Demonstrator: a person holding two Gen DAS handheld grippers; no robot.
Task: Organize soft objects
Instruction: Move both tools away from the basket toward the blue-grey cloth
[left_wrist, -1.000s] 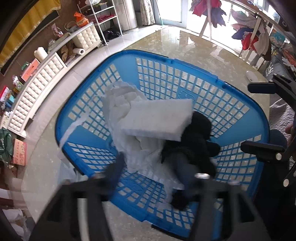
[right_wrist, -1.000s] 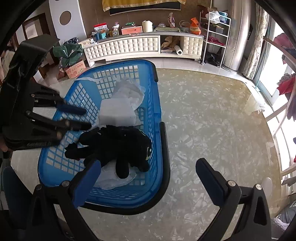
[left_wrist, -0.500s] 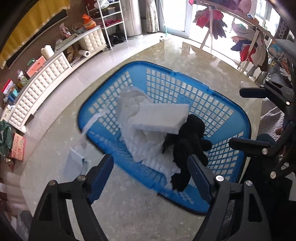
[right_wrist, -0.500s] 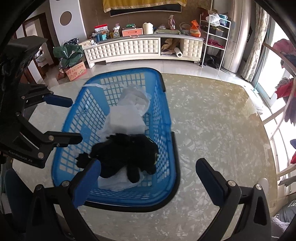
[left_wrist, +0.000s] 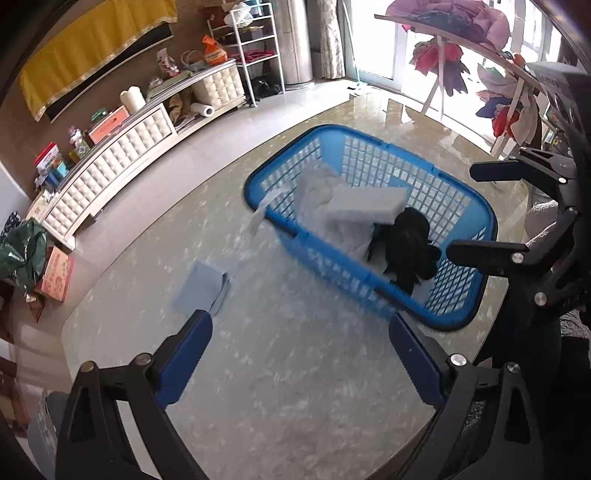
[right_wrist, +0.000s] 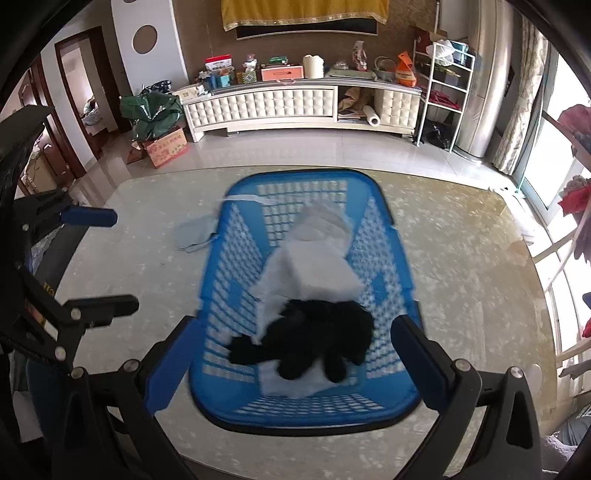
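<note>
One soft item remains outside the blue laundry basket (left_wrist: 476, 218): a pale blue folded cloth (left_wrist: 201, 291) lying flat on the marbled table (left_wrist: 295, 387), just beside the basket's left wall in the right wrist view (right_wrist: 194, 232). Judged thin, light and limp; it should crumple under a pinch and drape when lifted. Best purchase looks to be the raised folded edge nearest the basket, since the flat middle offers nothing to nip against the glossy tabletop.

Inside the basket: a black plush toy (right_wrist: 314, 339) at the near end, resting on white quilted fabric (right_wrist: 325, 221), with a white foam block (left_wrist: 365, 205) on top. A white strip (left_wrist: 264, 206) hangs over the rim.

Left gripper (left_wrist: 299, 358): jaws have just been opening and stand wide apart, nothing between them, above bare table near the cloth. Right gripper (right_wrist: 288, 358): jaws wide apart, empty, over the basket's near end.
</note>
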